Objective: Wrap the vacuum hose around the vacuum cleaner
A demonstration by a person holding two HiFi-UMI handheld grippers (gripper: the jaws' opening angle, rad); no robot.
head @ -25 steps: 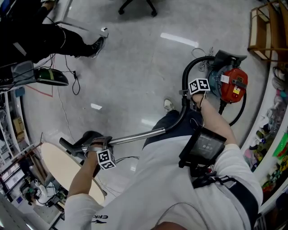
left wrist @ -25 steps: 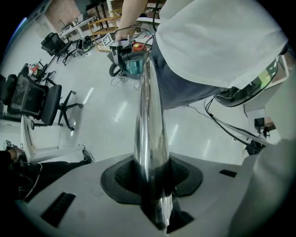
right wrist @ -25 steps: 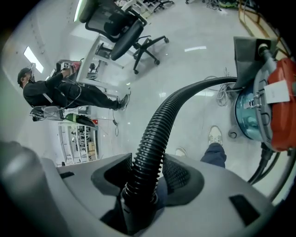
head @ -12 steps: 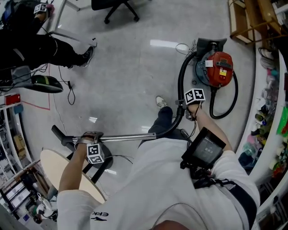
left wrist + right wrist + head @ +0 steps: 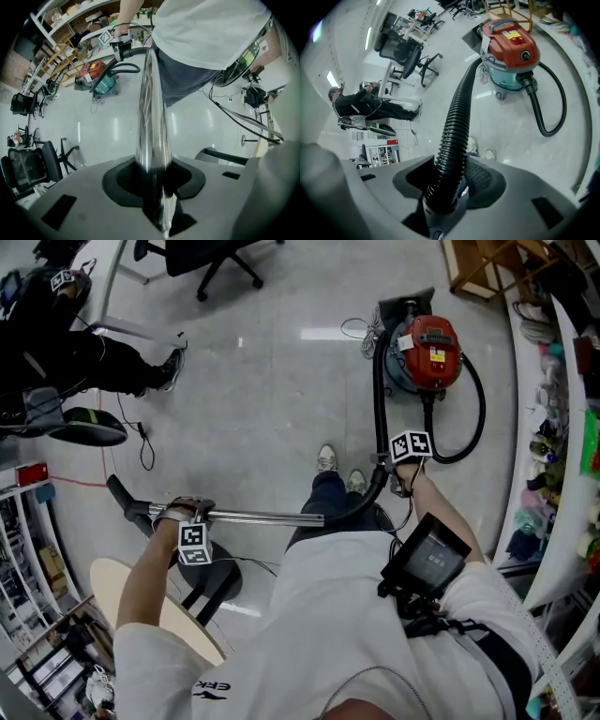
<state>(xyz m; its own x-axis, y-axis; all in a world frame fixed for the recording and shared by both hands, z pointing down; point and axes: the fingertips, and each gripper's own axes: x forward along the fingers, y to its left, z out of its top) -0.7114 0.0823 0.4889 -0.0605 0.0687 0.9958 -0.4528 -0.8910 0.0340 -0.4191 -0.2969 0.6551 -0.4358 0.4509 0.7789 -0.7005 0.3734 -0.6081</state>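
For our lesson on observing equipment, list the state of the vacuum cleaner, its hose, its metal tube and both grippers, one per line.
Red and teal canister vacuum cleaner: upright on the floor.
Black ribbed plastic hose: loose, not wound tight, gripped near its end.
Shiny straight metal tube: held about level.
Left gripper: shut on the tube.
Right gripper: shut on the hose.

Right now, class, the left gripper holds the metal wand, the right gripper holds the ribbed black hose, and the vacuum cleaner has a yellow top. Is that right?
The vacuum cleaner has a red top, not yellow; the right gripper view shows it. The left gripper holds the metal wand, the right gripper the ribbed black hose.
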